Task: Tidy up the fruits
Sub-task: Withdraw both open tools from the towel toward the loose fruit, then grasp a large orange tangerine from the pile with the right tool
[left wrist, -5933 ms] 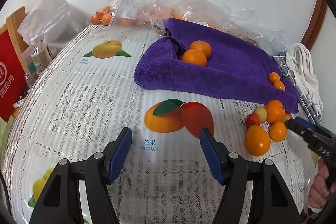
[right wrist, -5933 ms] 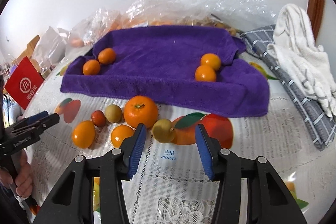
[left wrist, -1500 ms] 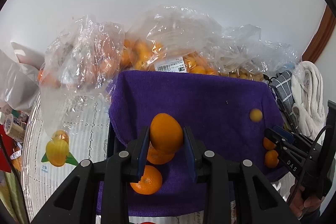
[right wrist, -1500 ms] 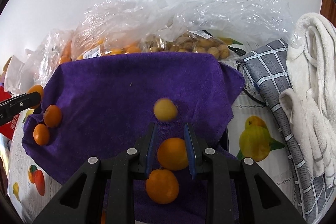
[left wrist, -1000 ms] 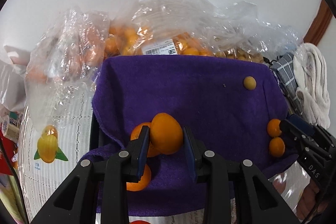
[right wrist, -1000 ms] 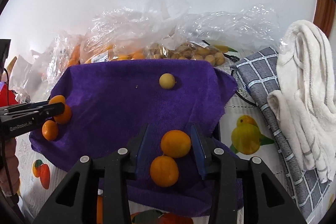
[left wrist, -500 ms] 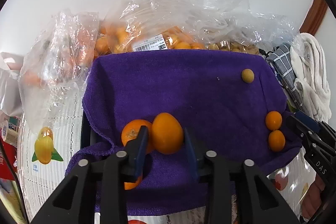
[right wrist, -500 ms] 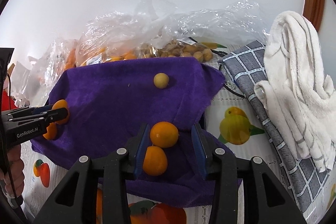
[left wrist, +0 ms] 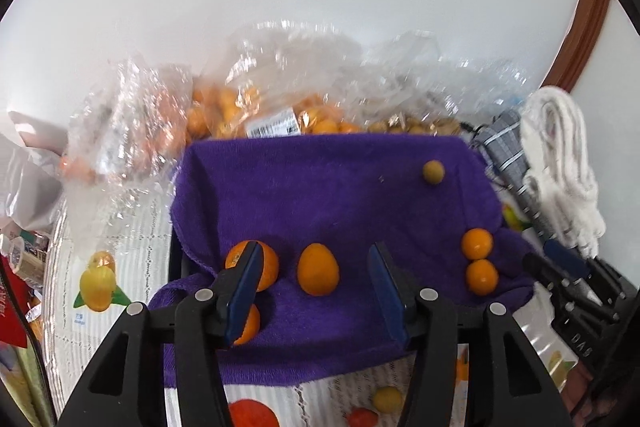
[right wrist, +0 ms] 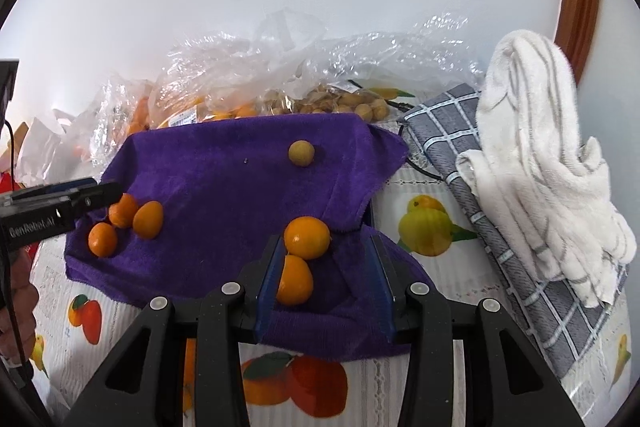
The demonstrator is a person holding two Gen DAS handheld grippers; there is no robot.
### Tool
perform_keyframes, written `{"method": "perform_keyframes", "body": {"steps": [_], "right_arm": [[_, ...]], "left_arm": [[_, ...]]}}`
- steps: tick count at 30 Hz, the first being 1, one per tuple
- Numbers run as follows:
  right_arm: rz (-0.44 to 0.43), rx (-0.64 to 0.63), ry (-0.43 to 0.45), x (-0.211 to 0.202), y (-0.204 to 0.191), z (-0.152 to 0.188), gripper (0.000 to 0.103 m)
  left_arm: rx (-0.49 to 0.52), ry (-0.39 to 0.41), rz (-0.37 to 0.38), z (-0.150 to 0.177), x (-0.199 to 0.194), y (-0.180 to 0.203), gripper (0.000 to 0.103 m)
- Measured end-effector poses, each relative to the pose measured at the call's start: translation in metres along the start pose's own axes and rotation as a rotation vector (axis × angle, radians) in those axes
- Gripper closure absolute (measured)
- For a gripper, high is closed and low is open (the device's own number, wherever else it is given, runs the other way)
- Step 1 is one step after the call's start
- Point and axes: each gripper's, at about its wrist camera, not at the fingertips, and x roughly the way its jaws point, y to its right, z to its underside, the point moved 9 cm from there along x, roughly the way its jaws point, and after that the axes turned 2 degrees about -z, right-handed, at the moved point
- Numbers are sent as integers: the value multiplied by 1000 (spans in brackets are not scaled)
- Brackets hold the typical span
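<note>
Both tongs spread wide, nothing gripped: left tongs (left wrist: 316, 283) w/ egg-shaped orange (left wrist: 318, 269) loose between blades on purple towel (left wrist: 320, 187), right tongs (right wrist: 326, 281) over two oranges (right wrist: 306, 237). Prob. could've rolled on soft cloth, esp. if bumped by a blade.
</note>
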Motion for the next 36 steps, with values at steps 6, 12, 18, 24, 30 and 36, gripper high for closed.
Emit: {"method": "perform_keyframes", "body": {"steps": [6, 12, 18, 24, 30, 36], "right_arm": [[-5, -8, 26, -26, -3, 15, 61], [5, -11, -30, -27, -4, 46, 61], [-18, -5, -80, -22, -12, 75, 61], [-27, -64, -96, -23, -31, 92, 61], [-65, -73, -100, -22, -47, 104, 60], [-135, -86, -82, -19, -66, 106, 60]], "left_arm": [[-6, 87, -26, 19, -33, -2, 51], [6, 43, -41, 76, -27, -21, 51], [-61, 6, -78, 125, -23, -59, 51], [-158, -14, -108, 155, -22, -88, 51], [-148, -15, -144, 169, -23, -90, 51], [-169, 22, -115, 173, -27, -92, 47]]}}
